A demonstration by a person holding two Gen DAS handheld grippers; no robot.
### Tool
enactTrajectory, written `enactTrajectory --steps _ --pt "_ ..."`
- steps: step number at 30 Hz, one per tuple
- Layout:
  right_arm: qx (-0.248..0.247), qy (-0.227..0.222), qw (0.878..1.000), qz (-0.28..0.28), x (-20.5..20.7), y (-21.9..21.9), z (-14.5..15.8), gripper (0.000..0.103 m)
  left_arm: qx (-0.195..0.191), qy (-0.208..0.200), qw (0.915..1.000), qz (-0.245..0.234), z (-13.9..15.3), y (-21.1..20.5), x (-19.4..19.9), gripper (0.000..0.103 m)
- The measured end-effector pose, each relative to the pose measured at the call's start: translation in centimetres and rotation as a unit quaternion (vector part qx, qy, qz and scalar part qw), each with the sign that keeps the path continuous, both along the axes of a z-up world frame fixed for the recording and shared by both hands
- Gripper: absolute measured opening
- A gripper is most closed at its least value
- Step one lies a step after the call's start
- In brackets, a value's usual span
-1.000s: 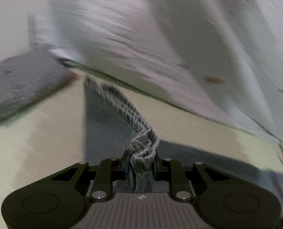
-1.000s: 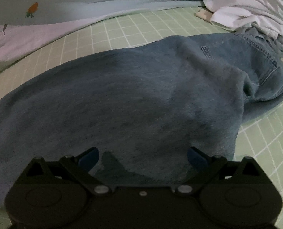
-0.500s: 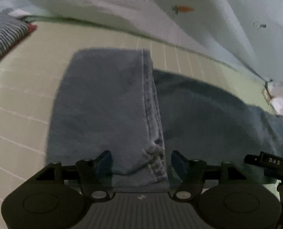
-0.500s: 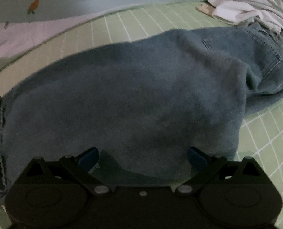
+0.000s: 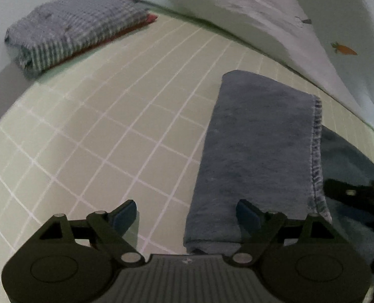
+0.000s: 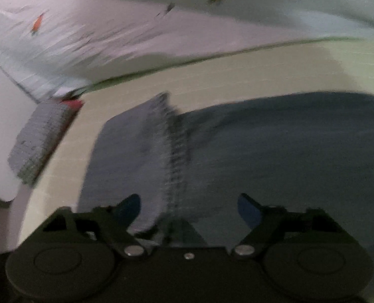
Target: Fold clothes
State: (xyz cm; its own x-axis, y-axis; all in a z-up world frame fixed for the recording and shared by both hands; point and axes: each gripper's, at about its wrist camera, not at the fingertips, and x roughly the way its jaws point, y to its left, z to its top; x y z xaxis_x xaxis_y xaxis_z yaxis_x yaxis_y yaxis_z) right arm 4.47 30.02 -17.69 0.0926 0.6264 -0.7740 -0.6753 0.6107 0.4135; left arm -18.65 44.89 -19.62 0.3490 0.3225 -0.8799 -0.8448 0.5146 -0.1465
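The faded blue denim jeans (image 5: 260, 151) are spread on the pale green grid-patterned bed sheet (image 5: 111, 136), with one leg end doubled back over the rest so that its stitched hem (image 5: 317, 151) runs across the darker layer beneath. The folded flap lies loose and unpinned, so it could be dragged askew or flipped open if a finger catches the hem on the way past, and the fold line could end up crooked if only one layer is pinched. The left hand-held gripper (image 5: 187, 213) stands over the jeans' near edge, its jaws having just been opening, with nothing pressed between them. The right hand-held gripper (image 6: 189, 208), seen in a blurred picture, straddles the hem with its jaws having just been closing, though the pads do not appear to press the cloth. Beyond the jeans, toward the bed's far corner, a folded grey checked garment (image 5: 73, 27) rests on something red, beside a white carrot-print quilt (image 5: 275, 17).
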Motion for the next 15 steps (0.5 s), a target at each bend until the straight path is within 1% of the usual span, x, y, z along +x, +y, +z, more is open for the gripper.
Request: enactTrajectory --steps 1,2,3,5,8,9,10,11,12,15 --pt "0.0 0.009 1.0 0.002 -0.1 0.7 -0.4 0.071 -0.004 0.0 1.0 0.004 -0.2 0.2 0.0 0.089" --pt "0.001 0.016 1.0 0.004 -0.2 1.4 -0.8 0.071 -0.006 0.003 1.0 0.004 -0.4 0.2 0.0 0.091" --pt "0.003 0.013 1.0 0.008 -0.3 2.0 -0.9 0.071 -0.007 0.006 1.0 0.003 -0.7 0.3 0.1 0.091" --pt "0.008 -0.001 1.0 0.013 -0.4 2.9 -0.9 0.07 -0.008 0.01 0.9999 -0.002 -1.1 0.4 0.1 0.096" --pt "0.013 -0.006 1.0 0.015 -0.2 4.1 -1.0 0.057 0.0 0.021 0.9997 -0.013 -1.4 0.4 0.4 0.099" --pt "0.013 -0.008 1.0 0.015 -0.1 4.3 -1.1 0.047 0.001 0.023 0.9996 -0.015 -1.4 0.4 0.4 0.1" --pt "0.012 -0.01 1.0 0.014 0.0 4.5 -1.2 0.033 0.003 0.025 0.9996 -0.016 -1.4 0.3 0.4 0.101" --pt "0.013 -0.01 1.0 0.016 0.1 4.6 -1.3 0.024 0.004 0.027 0.9995 -0.017 -1.3 0.3 0.4 0.101" --pt "0.014 -0.01 1.0 0.019 0.2 4.6 -1.4 0.019 0.005 0.028 0.9994 -0.018 -1.3 0.3 0.4 0.101" --pt "0.017 -0.016 0.999 0.023 0.3 4.1 -1.3 0.017 0.002 0.028 0.9994 -0.022 -1.1 0.3 0.5 0.101"
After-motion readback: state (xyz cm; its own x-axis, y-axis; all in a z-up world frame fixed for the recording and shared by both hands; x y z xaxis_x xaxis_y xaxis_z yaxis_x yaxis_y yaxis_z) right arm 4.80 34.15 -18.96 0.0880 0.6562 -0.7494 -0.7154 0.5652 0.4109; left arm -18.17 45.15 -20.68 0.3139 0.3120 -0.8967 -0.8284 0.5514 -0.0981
